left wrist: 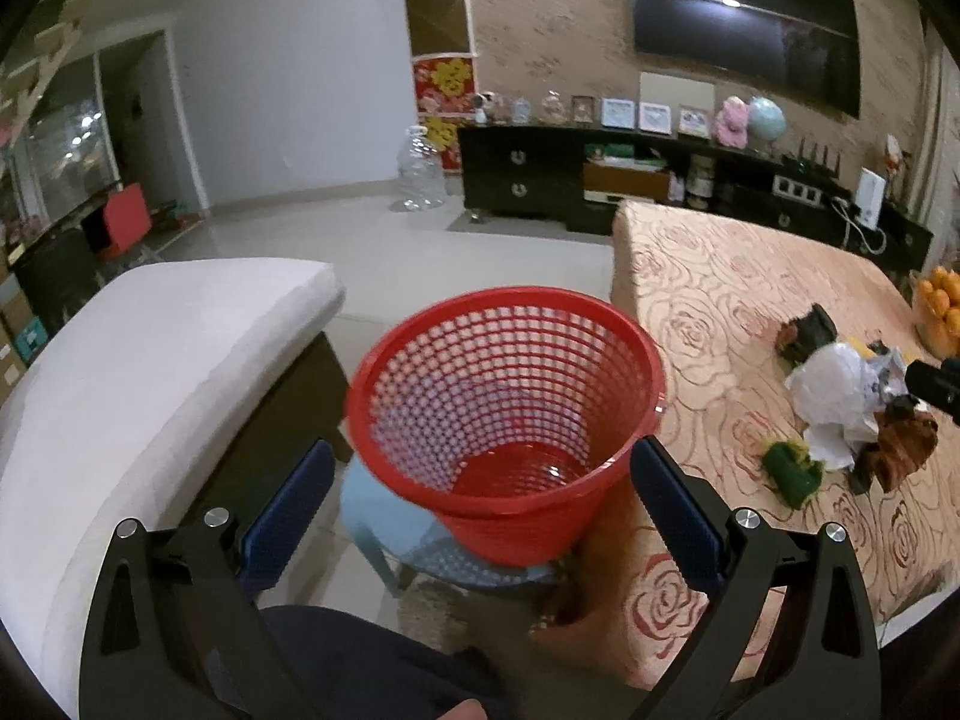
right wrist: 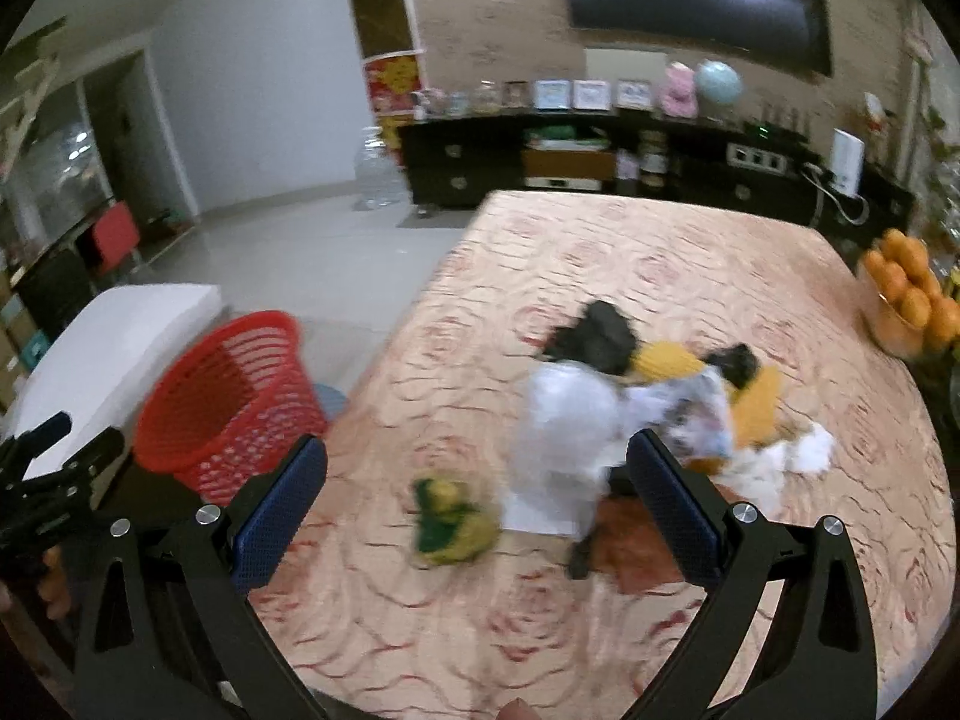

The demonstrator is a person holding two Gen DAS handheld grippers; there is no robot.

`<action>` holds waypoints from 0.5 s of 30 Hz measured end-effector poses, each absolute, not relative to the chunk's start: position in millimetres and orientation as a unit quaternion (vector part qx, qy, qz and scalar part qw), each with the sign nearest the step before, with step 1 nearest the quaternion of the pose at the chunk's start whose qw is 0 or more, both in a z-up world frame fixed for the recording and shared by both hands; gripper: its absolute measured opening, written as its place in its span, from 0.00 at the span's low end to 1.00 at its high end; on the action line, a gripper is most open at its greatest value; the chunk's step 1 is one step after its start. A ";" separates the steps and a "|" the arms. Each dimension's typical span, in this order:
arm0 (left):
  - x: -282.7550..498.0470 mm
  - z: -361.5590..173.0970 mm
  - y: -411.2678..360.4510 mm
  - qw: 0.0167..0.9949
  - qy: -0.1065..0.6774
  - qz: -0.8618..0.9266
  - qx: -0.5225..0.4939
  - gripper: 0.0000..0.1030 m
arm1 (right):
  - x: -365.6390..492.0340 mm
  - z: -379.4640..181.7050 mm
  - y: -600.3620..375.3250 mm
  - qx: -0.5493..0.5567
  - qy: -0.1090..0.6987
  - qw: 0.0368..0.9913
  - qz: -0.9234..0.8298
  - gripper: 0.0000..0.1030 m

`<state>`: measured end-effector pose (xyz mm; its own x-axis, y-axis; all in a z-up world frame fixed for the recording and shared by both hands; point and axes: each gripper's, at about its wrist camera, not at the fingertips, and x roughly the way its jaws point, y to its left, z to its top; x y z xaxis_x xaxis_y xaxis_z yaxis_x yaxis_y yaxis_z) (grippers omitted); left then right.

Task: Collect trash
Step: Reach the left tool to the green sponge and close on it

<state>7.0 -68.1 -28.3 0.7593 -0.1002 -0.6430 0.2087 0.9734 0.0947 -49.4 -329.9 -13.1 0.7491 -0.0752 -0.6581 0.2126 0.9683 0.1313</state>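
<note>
Two grippers in view, both with jaws spread wide and nothing between the blue ribbed pads.

Left wrist view, left to right:
- Cushion (left wrist: 150,348), white, soft nap, rounded edge, on a dark frame at 9 o'clock.
- Left gripper (left wrist: 480,504), released, black arms with silver pivot bolts. Its span frames the basket without touching it.
- Basket (left wrist: 504,414), red plastic, round, tapered, lattice wall with a solid glossy floor; looks empty. It sits on a pale blue perforated stool (left wrist: 414,534) just beside the table edge, at centre.
- Table (left wrist: 720,300), covered in a peach cloth with a woven rose pattern, from 1 to 4 o'clock.
- Trash pile (left wrist: 840,396) at 3 o'clock on the cloth: crumpled white plastic bag, dark and brown wrappers, one green-and-yellow wrapper (left wrist: 792,474) lying apart on the near side.
- Oranges (left wrist: 942,306) at the far right rim.

Right wrist view, left to right:
- Left gripper seen from the side at 8 o'clock, next to the red basket at 9 o'clock.
- Right gripper (right wrist: 477,504), released, hovering above the cloth.
- Green-and-yellow wrapper, crumpled, blurred, between the pads at 6 o'clock, not touched.
- White bag (right wrist: 570,426), thin, creased, just inside the right pad; contact cannot be told.
- Yellow wrappers and black scraps behind it, 2 o'clock; white paper at 3 o'clock.
</note>
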 end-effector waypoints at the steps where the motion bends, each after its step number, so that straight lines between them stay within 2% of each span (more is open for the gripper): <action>1: 8.3 -30.3 -72.1 0.933 0.340 -0.088 0.083 0.92 | -50.3 -15.0 -337.1 0.100 0.347 0.929 -0.084 0.94; 15: 17.4 -70.2 -168.4 0.889 0.384 -0.212 0.137 0.92 | -54.9 -41.3 -383.6 0.124 0.364 0.917 -0.107 0.94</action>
<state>17.4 -168.4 -70.2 0.6162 -0.2710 -0.7395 0.4807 0.8732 0.0806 -54.9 -383.6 -41.3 0.7118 -0.1071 -0.6942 0.2870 0.9464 0.1482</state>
